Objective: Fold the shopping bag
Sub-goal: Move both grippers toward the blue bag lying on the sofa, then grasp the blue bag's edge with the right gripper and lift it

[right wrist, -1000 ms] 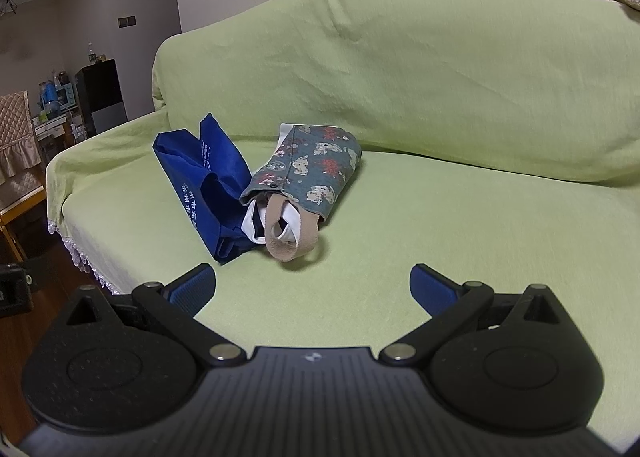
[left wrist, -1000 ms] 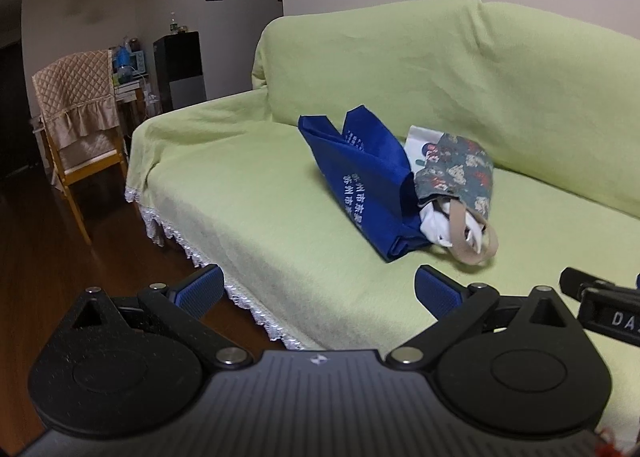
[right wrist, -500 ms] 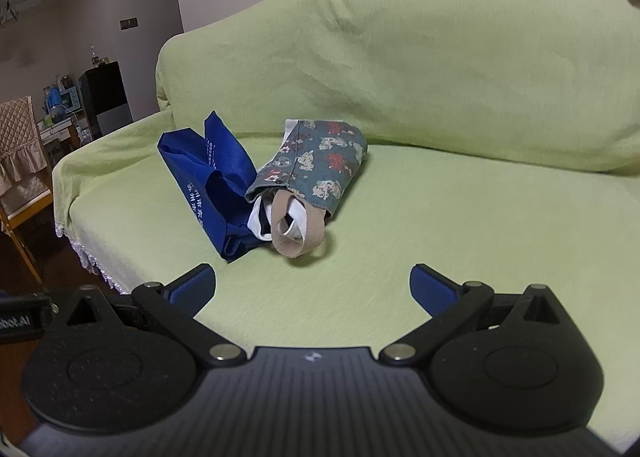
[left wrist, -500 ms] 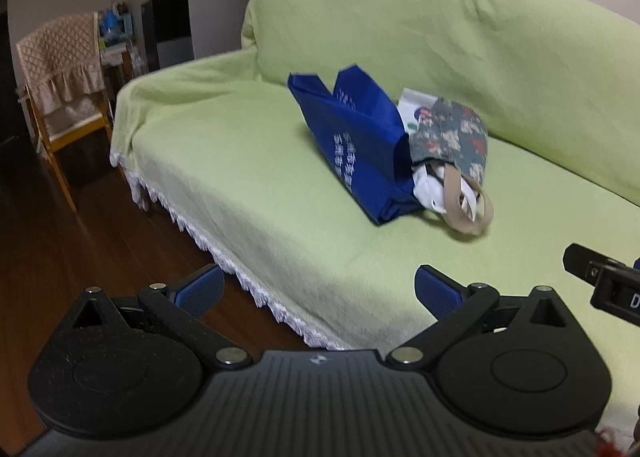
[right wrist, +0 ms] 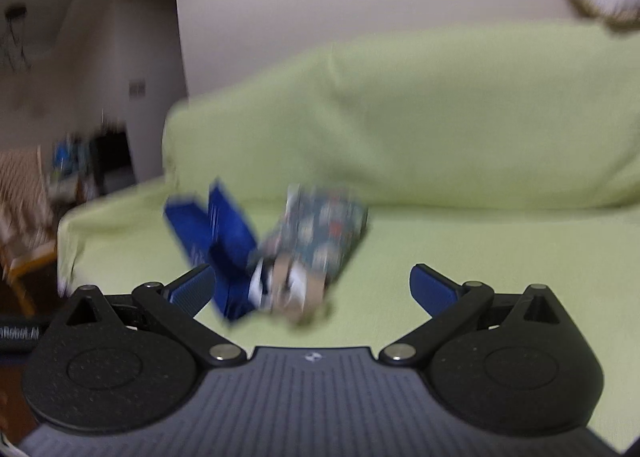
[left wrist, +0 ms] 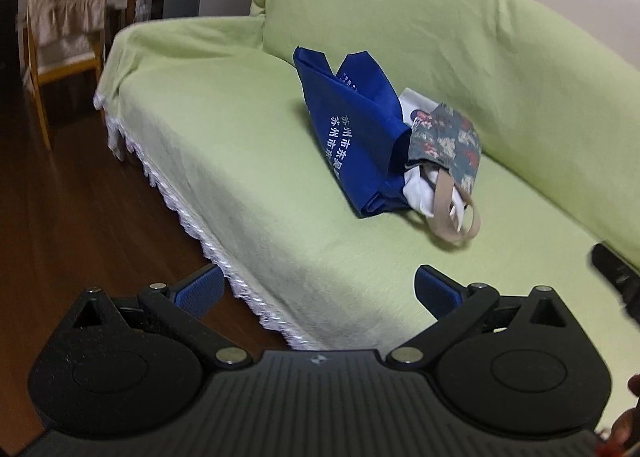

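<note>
- The left claw (left wrist: 316, 289) stands wide open and empty, hovering over the lace-trimmed front edge of the sofa (left wrist: 224, 145), well apart from any bag.
- The right claw (right wrist: 310, 285) is likewise spread wide with nothing between its pads; its left finger overlaps the blue bag in the frame, but contact cannot be judged through the blur.
- The blue shopping bag (left wrist: 352, 137) lies slumped on the sofa seat at about 1 o'clock from the left claw, white lettering down its side.
- Touching it at its 3 o'clock side is a floral patterned bag (left wrist: 448, 145) with tan handles (left wrist: 456, 213) and a white bag (left wrist: 420, 189) tucked between.
- Judged stage: the approach, with folding not yet begun. The next move likely calls for picking one bag from the pile and spreading it flat.
- Which bag is meant is unclear. The right wrist view is heavily smeared. A dark object (left wrist: 616, 277) is cut off at the left view's 3 o'clock edge.
</note>
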